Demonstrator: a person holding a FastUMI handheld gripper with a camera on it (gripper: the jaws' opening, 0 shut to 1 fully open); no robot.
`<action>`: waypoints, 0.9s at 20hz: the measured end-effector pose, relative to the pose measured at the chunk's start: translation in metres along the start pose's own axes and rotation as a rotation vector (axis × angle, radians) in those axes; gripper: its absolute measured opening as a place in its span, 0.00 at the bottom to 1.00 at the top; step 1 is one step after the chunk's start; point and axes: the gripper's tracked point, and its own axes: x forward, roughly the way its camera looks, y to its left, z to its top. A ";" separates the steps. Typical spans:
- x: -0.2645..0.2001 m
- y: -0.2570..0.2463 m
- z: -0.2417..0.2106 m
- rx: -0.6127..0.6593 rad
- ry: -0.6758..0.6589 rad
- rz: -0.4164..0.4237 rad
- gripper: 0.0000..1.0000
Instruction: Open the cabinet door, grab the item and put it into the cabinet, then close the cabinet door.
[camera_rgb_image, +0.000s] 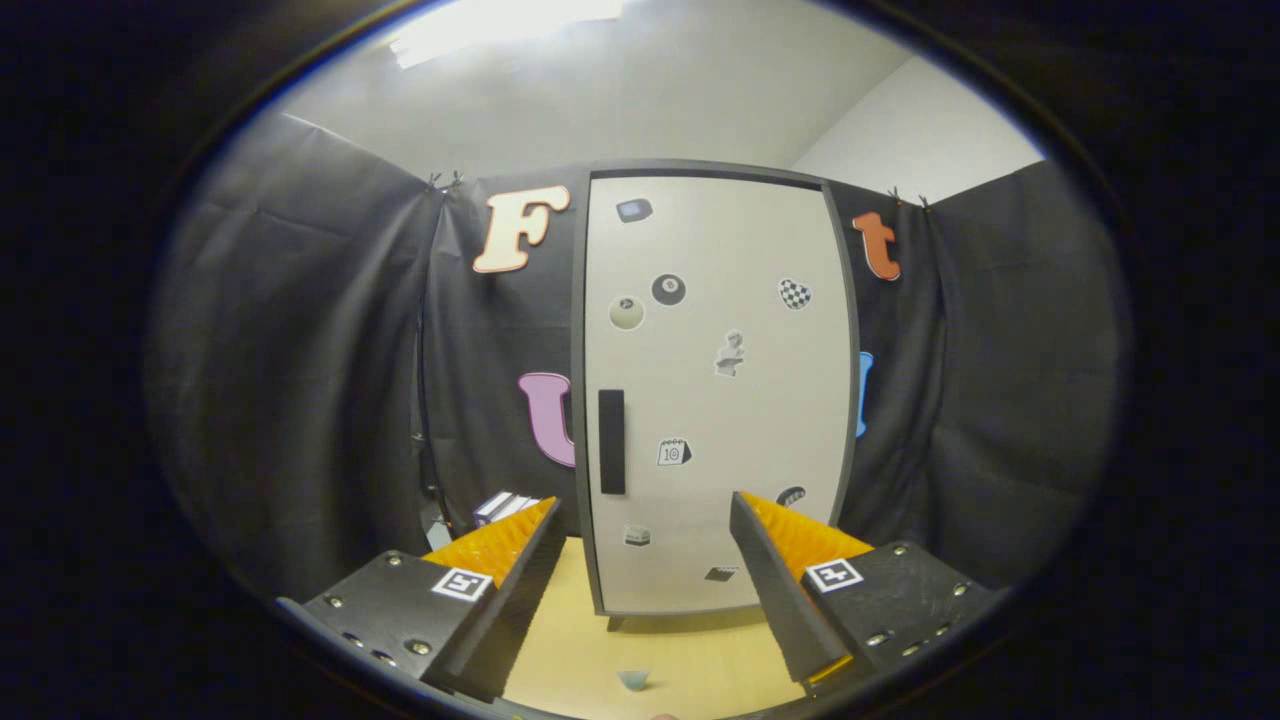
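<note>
One cabinet stands upright on the worktop, straight ahead of the gripper at twelve o'clock. Its single pale door is closed, sitting flush in a dark frame. One dark vertical handle is fixed near the door's nine o'clock edge, about halfway down. The door carries ten small stickers, counted: one near the top at eleven o'clock, two round ball-shaped ones side by side below it, one checkered heart toward two o'clock, one pale figure near the middle, one calendar-like one just beside the handle at its three o'clock, and four more low on the door, one of them partly hidden behind the right finger.

One small boxed item lies at the cabinet's foot on its nine o'clock side, partly hidden behind the tip of the left finger; what it is cannot be told. One tiny pale blue thing lies on the worktop between the fingers at six o'clock.

The gripper is held level, pointing at the door's lower half, well short of it. Its two fingers stand wide apart, with nothing between them and touching nothing.
</note>
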 end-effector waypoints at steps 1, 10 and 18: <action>0.001 -0.001 0.001 -0.002 -0.001 -0.001 0.98; 0.016 -0.003 -0.009 -0.012 0.015 0.000 0.98; 0.057 -0.002 -0.012 -0.012 0.006 0.015 0.98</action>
